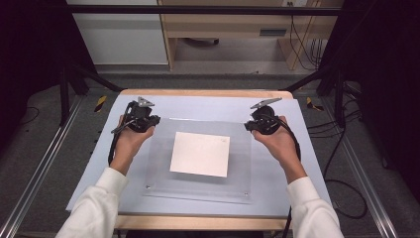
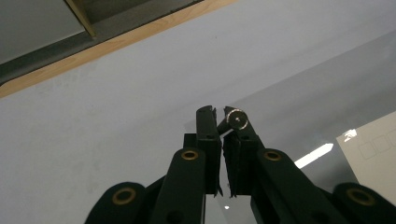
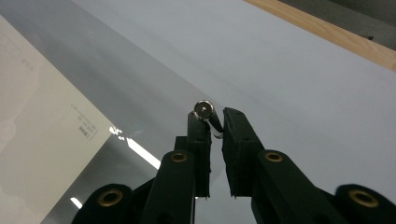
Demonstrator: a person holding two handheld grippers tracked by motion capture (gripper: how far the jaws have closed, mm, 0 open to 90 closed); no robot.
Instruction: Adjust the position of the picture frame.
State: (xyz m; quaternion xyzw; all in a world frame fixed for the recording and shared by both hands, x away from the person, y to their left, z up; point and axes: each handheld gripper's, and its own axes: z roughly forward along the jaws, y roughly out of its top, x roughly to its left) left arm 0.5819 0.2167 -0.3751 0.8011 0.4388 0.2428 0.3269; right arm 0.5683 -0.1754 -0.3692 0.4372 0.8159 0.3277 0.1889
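A clear sheet [image 1: 198, 158] covers a white paper [image 1: 200, 154] at the mat's [image 1: 208, 106] centre, apparently to press it flat. At ten o'clock the left gripper [image 1: 147, 120] pinches the sheet's far-left corner by its metal stud [image 2: 237, 119]; at two o'clock the right gripper [image 1: 253, 125] likewise pinches the far-right stud [image 3: 204, 108], probably to tilt or lift it evenly. No containers.

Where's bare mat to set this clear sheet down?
Bare mat lies beyond the clear sheet, toward the far table edge, with narrower strips along both sides. The middle is crowded: paper under the sheet.
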